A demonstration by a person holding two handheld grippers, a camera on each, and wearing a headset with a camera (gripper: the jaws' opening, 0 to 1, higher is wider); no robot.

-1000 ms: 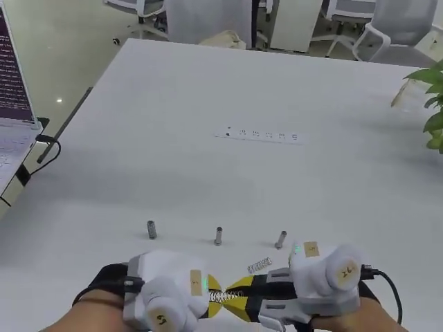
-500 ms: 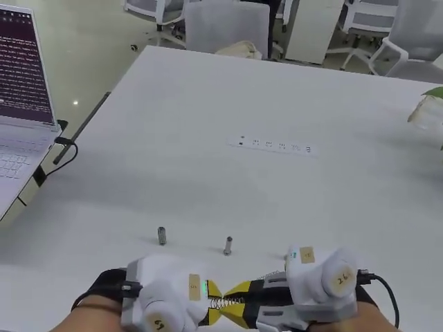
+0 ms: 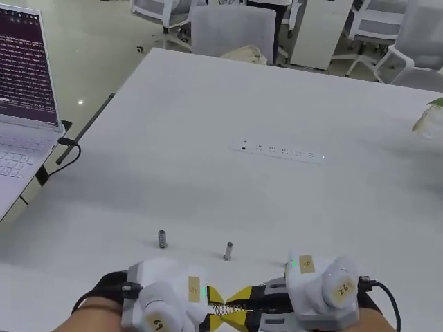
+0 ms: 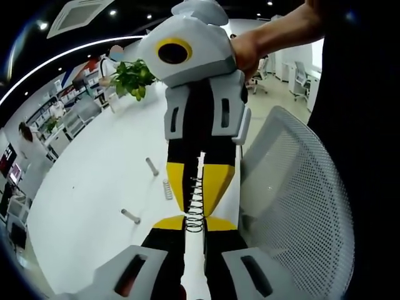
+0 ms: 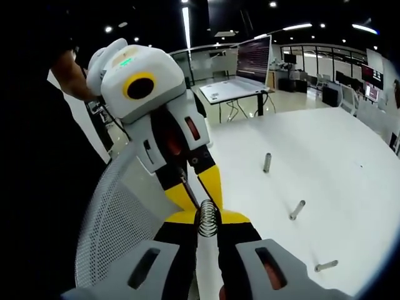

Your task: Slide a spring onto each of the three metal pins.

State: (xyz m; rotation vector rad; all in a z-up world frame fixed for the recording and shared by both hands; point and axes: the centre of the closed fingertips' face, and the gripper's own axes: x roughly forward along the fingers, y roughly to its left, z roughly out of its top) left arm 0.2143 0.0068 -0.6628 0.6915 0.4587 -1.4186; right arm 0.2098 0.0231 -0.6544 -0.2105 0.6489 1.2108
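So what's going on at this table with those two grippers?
A person holds a gripper in each hand, tip to tip at the near edge of the white table. The left gripper and right gripper both pinch one spring between them. Three metal pins sit on the table beyond, none with a spring on it yet. A second spring lies loose by the pins.

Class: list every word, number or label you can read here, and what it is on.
None reads clearly.
Laptop screen: text lines, too small.
Sticker on the left gripper: one character, blurred.
Stickers on the right gripper: characters, blurred.
Power strip: marks too small.
Spring: none.
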